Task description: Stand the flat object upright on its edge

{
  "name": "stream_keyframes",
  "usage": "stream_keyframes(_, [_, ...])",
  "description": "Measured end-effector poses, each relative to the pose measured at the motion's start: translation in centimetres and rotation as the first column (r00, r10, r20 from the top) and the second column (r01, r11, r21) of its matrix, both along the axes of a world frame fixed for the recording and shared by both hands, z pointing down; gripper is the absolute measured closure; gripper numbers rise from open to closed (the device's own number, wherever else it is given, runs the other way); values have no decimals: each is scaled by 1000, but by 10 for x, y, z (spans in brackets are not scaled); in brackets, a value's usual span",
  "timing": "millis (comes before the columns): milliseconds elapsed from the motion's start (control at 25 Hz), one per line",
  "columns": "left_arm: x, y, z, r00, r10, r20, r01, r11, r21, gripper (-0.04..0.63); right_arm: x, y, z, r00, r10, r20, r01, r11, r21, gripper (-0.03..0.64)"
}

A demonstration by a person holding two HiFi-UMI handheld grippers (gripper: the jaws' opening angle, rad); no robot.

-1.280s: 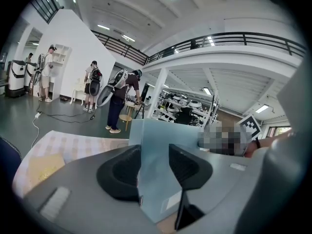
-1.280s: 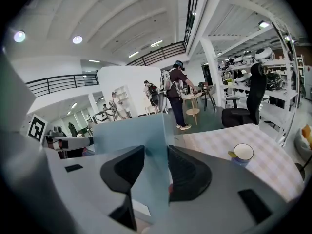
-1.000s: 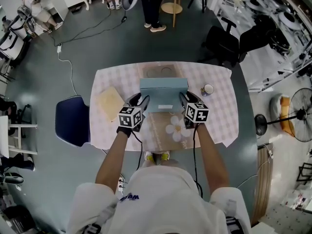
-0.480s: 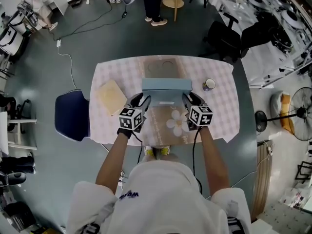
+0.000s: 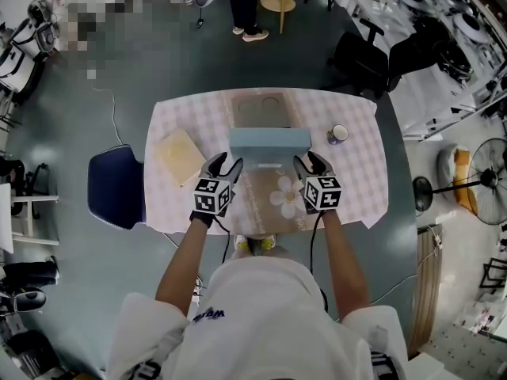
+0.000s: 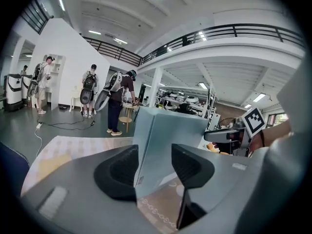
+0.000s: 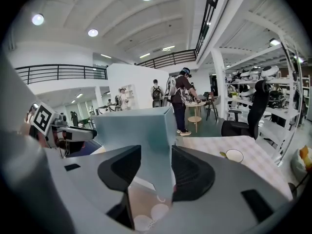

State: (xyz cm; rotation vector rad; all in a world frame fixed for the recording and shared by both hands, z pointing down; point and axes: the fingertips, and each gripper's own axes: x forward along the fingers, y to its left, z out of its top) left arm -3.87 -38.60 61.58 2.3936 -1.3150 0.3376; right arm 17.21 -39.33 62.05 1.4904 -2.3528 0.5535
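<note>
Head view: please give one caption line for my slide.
A flat blue box stands on its edge on the table; the left gripper and right gripper, jaws just opening, straddle its ends.

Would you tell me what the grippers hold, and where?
Probably nothing: the left gripper and right gripper have just been opening, jaws loosely straddling the ends of the upright blue box.

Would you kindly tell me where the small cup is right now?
In the head view, the cup stands on the table at far right, just beyond the right gripper.
</note>
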Motion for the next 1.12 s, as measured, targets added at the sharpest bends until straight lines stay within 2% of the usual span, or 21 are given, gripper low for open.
stream_keyframes(360, [-7,3,-22,1000,9,5,-9,998,59,387,6,7,-16,1000,24,-11,-23,999,41,423])
stream_keyframes(520, [-13,13,-45,1000,8,-7,-7,993,115,429,7,17,-39,1000,27,-12,-25,995,99,454])
stream_keyframes(760, [-33,34,-88,999,22,24,-27,975,220,485,10,51,-88,999,22,46,-30,983,183,485])
stream_keyframes(920, [-47,43,-104,997,16,75,-35,963,269,508,15,67,-107,996,58,67,-72,973,217,556])
stream_keyframes(1120, [-45,58,-120,998,0,63,-19,954,298,565,14,86,-128,997,60,48,-70,963,262,601])
